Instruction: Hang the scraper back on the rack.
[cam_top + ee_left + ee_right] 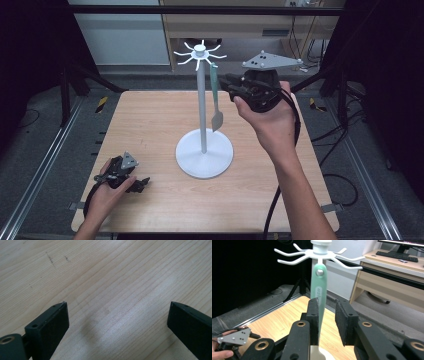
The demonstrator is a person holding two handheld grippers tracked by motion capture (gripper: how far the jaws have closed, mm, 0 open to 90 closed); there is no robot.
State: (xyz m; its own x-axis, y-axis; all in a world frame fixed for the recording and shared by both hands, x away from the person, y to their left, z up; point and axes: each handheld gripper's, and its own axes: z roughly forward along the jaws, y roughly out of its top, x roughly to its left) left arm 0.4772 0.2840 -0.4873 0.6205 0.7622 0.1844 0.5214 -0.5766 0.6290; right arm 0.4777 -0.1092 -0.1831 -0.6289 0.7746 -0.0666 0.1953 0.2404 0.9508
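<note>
A white hook stand (pixel 202 105) rises from a round base in the middle of the wooden table (pixel 150 120). A green-handled spatula (pixel 214 92) hangs from one of its top hooks, blade down. My right gripper (pixel 228 83) is raised beside the handle. In the right gripper view, the spatula handle (pixel 319 287) passes between the jaws of my right gripper (pixel 327 302). It lies against the left pad, with a gap to the right pad. My left gripper (pixel 142 182) rests low on the table's near left. The left gripper (pixel 118 304) is open over bare wood.
Metal rails run along both sides of the table, and black stand legs are planted at the far corners. A wooden desk (pixel 397 267) with a keyboard sits beyond the table. Cables trail off the right side.
</note>
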